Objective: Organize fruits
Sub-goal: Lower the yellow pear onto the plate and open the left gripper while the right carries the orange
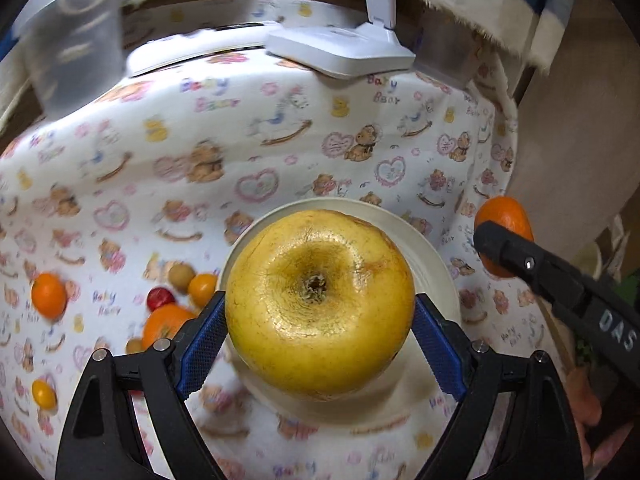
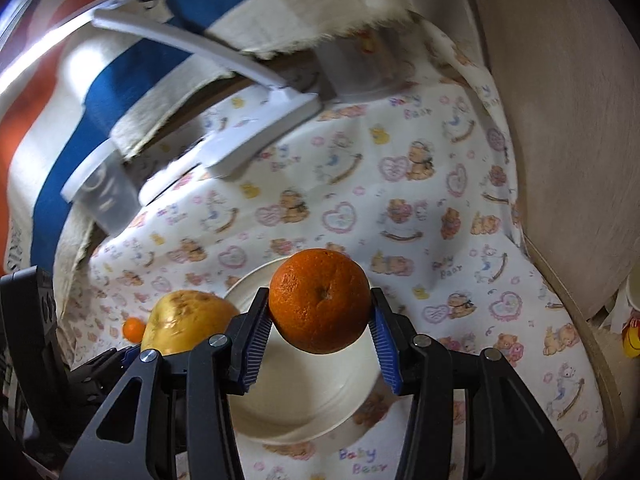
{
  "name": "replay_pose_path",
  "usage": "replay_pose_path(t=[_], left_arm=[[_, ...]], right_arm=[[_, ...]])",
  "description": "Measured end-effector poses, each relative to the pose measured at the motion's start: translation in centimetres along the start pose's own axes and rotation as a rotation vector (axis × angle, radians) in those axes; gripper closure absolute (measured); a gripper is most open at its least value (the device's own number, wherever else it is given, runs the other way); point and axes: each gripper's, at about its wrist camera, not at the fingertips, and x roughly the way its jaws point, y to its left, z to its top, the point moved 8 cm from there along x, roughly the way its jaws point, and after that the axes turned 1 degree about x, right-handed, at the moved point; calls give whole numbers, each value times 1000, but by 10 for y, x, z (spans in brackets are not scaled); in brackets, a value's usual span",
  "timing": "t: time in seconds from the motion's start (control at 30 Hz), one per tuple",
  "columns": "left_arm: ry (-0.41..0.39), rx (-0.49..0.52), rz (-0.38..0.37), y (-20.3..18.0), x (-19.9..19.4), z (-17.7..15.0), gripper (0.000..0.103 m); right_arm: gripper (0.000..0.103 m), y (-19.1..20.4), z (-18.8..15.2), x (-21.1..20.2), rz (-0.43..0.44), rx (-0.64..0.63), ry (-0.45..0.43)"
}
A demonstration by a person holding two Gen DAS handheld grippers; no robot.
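Your left tool (image 1: 320,332) is clamped on the big yellow fruit (image 1: 320,304), its blue pads (image 1: 204,340) pressed against both sides, and you hold it up over the white plate (image 1: 436,264). Your right tool (image 2: 320,340) is clamped on the orange (image 2: 320,300), also held above that plate (image 2: 304,400), whose visible dish has nothing lying in it. In the right wrist view the yellow fruit (image 2: 188,320) sits just left of the orange.

Left of the plate, loose fruits lie on the bear-print cloth (image 1: 280,152) covering the counter: a mandarin (image 1: 48,294), a red fruit (image 1: 160,298), a larger orange fruit (image 1: 164,326) and a small yellow one (image 1: 42,394).

At the far edge stand a clear plastic tub (image 1: 72,40), blurred so you cannot tell its contents, and a white lamp base (image 1: 340,48).
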Motion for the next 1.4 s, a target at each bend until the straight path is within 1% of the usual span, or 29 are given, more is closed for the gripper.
replay_pose_path(t=[0.1, 0.2, 0.27, 0.33, 0.47, 0.6, 0.7, 0.77, 0.9, 1.07, 1.2, 1.4], left_arm=[[19, -37, 16, 4, 12, 2, 15], [29, -28, 29, 8, 20, -1, 15], [37, -21, 41, 10, 24, -3, 15], [48, -36, 37, 14, 28, -4, 15], [57, -61, 37, 19, 34, -4, 15], [50, -61, 42, 22, 38, -5, 15], [37, -53, 35, 21, 39, -5, 15], [30, -49, 31, 22, 40, -5, 15], [33, -49, 7, 23, 41, -3, 14], [20, -15, 1, 22, 40, -4, 11], [15, -23, -12, 20, 43, -3, 9], [3, -16, -13, 18, 43, -4, 8]], right_arm=[[54, -9, -3, 14, 16, 25, 41], [54, -14, -9, 26, 26, 49, 86], [54, -14, -15, 35, 50, 63, 141], [54, -14, -21, 41, 77, 78, 186], [54, -16, -22, 44, 55, 75, 186], [54, -19, -21, 45, 64, 92, 195], [54, -20, -24, 47, 55, 102, 211], [54, -17, -26, 48, 65, 104, 221], [54, -19, -26, 49, 63, 114, 219], [54, -23, -26, 51, 71, 135, 230], [54, -24, -25, 51, 73, 136, 228], [53, -26, -25, 50, 69, 146, 222]])
